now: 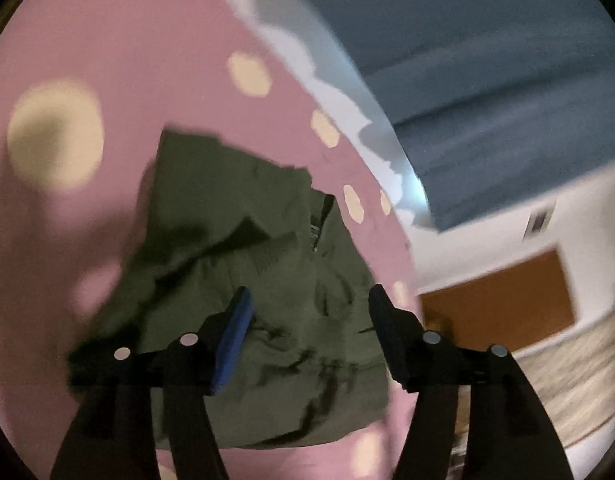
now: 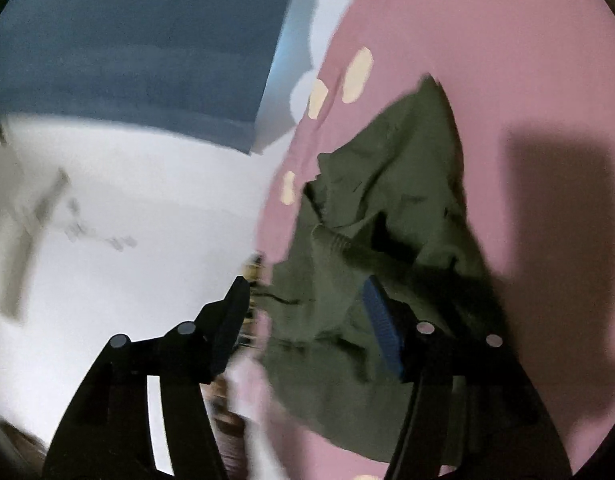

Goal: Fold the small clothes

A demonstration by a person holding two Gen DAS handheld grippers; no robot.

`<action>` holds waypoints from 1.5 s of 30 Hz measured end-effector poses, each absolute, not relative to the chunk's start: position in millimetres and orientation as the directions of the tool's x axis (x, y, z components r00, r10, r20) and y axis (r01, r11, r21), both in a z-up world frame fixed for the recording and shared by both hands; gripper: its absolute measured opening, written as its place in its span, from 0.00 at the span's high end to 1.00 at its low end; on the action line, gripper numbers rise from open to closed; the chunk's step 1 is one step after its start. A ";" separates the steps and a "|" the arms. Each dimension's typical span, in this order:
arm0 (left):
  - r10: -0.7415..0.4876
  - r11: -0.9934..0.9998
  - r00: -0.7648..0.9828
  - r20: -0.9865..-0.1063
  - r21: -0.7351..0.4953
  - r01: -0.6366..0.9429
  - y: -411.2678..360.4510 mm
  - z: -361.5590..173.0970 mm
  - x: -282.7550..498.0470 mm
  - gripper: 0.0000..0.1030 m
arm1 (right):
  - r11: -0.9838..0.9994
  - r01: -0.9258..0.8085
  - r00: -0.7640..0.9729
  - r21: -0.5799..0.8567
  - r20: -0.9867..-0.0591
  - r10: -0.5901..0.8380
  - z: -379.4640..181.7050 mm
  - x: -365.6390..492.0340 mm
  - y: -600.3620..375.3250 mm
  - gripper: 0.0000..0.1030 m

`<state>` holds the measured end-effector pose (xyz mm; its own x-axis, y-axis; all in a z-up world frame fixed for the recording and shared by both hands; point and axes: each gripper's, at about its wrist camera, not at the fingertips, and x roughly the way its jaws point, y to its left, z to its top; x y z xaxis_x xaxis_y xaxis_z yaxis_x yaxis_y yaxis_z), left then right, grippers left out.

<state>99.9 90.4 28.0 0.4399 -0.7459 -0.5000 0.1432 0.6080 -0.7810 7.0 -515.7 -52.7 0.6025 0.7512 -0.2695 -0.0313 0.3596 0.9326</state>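
Olive-green garment (image 1: 243,264), small and rumpled, lies in a heap on the pink cloth (image 1: 127,40) with cream dots, close to the cloth's edge where the wall begins. Both views are pretty smeared, so fine detail is lost. From the left wrist, the left gripper (image 1: 309,300) tilts down over the near part of the garment, jaws spread, nothing pinched: fabric shows in the gap, but the blue pad (image 1: 235,336) is clear of it. From the right wrist, the right gripper (image 2: 305,292) is also let go, jaws apart, angled more shallowly across the cloth's edge. Its left finger (image 2: 227,332) sits out over the white wall side; its blue-padded one (image 2: 383,336) is over the garment (image 2: 391,184). Neither gripper holds anything.
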 end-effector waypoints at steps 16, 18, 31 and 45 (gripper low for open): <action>-0.534 0.802 0.470 -0.703 -0.244 0.545 25.2 31.9 123.1 0.36 | 0.756 -0.315 0.514 0.574 -0.566 0.645 -23.6 42.9 -476.5 0.32; -0.543 0.784 0.450 -0.709 -0.237 0.574 20.8 27.7 128.8 0.36 | 0.754 -0.330 0.501 0.568 -0.572 0.650 -23.6 43.5 -477.7 0.32; -0.520 0.722 0.369 -0.771 -0.165 0.672 -6.3 2.7 141.5 0.52 | 0.760 -0.362 0.425 0.540 -0.630 0.650 -37.0 66.2 -467.7 0.32; -0.406 0.820 0.456 -0.792 -0.096 0.565 -7.4 0.8 135.4 0.82 | 0.810 -0.339 0.463 0.478 -0.665 0.586 -37.2 52.1 -453.1 0.91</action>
<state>135.4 -7.4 0.8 0.4557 -0.4063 -0.7920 0.5647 0.8197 -0.0956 52.1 -453.1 -37.2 0.4630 0.5864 -0.6647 -0.3395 0.8100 0.4782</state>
